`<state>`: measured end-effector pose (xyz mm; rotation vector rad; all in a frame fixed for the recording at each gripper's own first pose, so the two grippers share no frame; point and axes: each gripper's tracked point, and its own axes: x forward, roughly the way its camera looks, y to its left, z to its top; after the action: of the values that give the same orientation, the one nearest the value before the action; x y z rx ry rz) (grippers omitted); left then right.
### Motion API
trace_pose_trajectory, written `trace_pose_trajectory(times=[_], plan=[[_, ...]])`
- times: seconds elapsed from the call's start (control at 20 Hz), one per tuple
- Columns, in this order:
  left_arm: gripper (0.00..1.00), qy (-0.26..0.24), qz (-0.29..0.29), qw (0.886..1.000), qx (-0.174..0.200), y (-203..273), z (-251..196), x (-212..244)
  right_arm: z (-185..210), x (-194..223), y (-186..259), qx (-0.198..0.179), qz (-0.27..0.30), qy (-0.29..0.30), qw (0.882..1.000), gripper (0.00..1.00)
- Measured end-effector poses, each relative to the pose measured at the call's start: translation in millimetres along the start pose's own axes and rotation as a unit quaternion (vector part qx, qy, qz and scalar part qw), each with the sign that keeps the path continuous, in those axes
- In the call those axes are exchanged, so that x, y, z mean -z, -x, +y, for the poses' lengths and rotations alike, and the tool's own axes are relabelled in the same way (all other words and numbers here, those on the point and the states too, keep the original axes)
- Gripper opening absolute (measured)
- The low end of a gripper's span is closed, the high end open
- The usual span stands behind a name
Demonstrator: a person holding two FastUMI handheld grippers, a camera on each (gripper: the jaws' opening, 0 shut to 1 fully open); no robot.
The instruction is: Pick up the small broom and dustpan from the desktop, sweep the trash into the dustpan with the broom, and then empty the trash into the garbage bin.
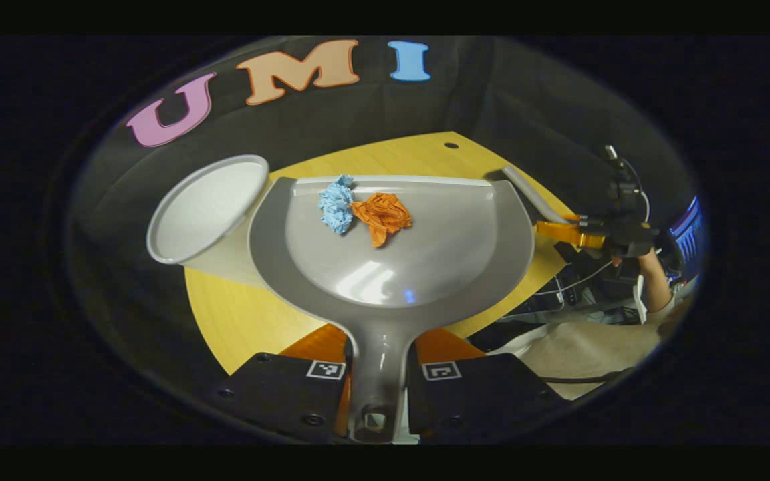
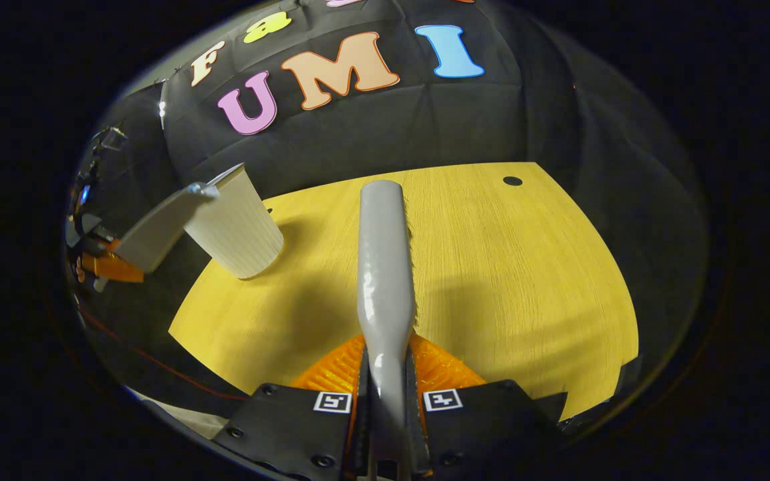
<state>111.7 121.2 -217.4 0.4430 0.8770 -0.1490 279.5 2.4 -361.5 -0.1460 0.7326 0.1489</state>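
Grey plastic fills the middle of what we see from the left gripper view: the dustpan [image 1: 392, 247], held level above the yellow wooden desktop [image 1: 244, 321], with its handle clamped between the two fingers of the left gripper [image 1: 375, 387]. In its tray lie two crumpled wads of paper, a blue one [image 1: 336, 204] and an orange one [image 1: 381, 217], touching each other near the pan's far lip. Just beside the pan's left edge we see the garbage bin [image 1: 208, 207], a pale ribbed cup whose open mouth tilts toward the camera. Farther off to the right, a person's hand [image 1: 646, 260] holds the other gripper with the broom's handle rising from it. In the right gripper view we look along the grey broom [image 2: 385, 267], its handle pinched firmly in the right gripper [image 2: 385, 407] and pointing out over the bare desktop [image 2: 505, 280]. The bin [image 2: 238, 227] stands upright at the table's left corner, and the dustpan [image 2: 158, 230] slants up beside it, its lip reaching the cup's rim; we cannot tell whether they touch. The left gripper [image 2: 101, 264] shows at the pan's lower end.
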Motion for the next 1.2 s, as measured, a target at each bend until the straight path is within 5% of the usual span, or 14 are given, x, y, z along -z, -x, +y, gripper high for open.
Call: trace_pose_trajectory(times=[0.25,0.4,0.6,0.85,1.2], plan=[[0.29,0.002,0.041,0.994,-0.102,-12,52,-4,19,8,4,-0.034,0.010,0.005,0.999,0.25],[0.27,0.020,0.113,0.982,-0.150,-13,31,-7,39,20,2,-0.044,0.018,0.023,0.999,0.25],[0.27,0.048,0.204,0.971,-0.115,-7,19,-22,50,29,-6,-0.054,0.030,0.032,0.998,0.25],[0.28,0.055,0.245,0.963,-0.092,11,31,-33,61,37,-6,-0.058,0.036,0.036,0.997,0.25],[0.29,0.022,0.300,0.943,-0.142,22,46,-36,75,35,-8,-0.066,0.032,0.033,0.997,0.25]])
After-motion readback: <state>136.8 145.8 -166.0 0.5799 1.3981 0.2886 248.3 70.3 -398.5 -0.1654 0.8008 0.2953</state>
